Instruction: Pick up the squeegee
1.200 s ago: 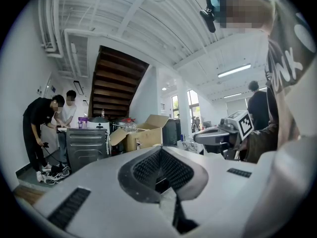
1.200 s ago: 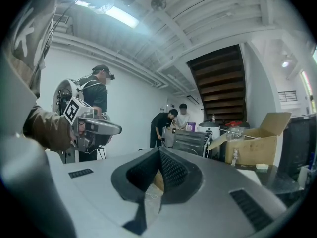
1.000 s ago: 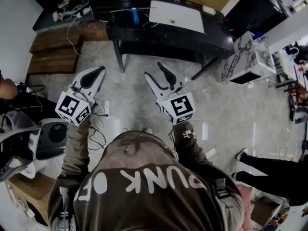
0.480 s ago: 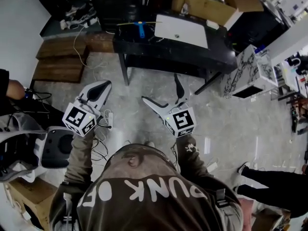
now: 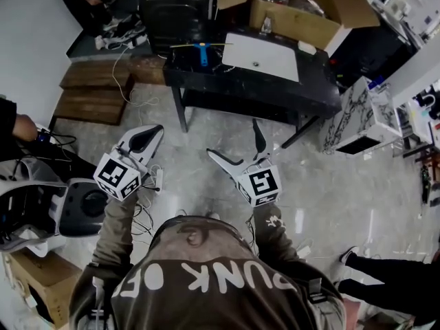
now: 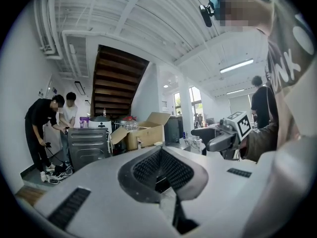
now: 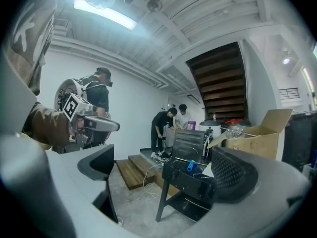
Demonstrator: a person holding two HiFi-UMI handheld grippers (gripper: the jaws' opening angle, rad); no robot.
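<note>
The squeegee (image 5: 202, 51), blue-handled with a thin yellow blade, lies on the left part of a black table (image 5: 316, 88), beside a white sheet (image 5: 261, 57). In the right gripper view the squeegee (image 7: 190, 166) shows ahead on the table (image 7: 178, 180), well beyond the jaws. My right gripper (image 5: 241, 148) (image 7: 163, 180) is open; its jaws have just been opening and nothing is between them. My left gripper (image 5: 146, 136) (image 6: 161, 168) is shut and empty, held level at the left. Both are over the floor, short of the table.
A cardboard box (image 5: 289, 12) and a dark metal case (image 5: 172, 9) stand behind the table. Wooden steps (image 5: 93, 91) with cables lie at the left. A white machine (image 5: 41, 212) is at my left, a marbled cabinet (image 5: 357, 115) at the right. People stand at the far left.
The right gripper's jaws have spread from narrow to wide. The table and squeegee have come nearer in the head view. The left gripper has stayed shut.
</note>
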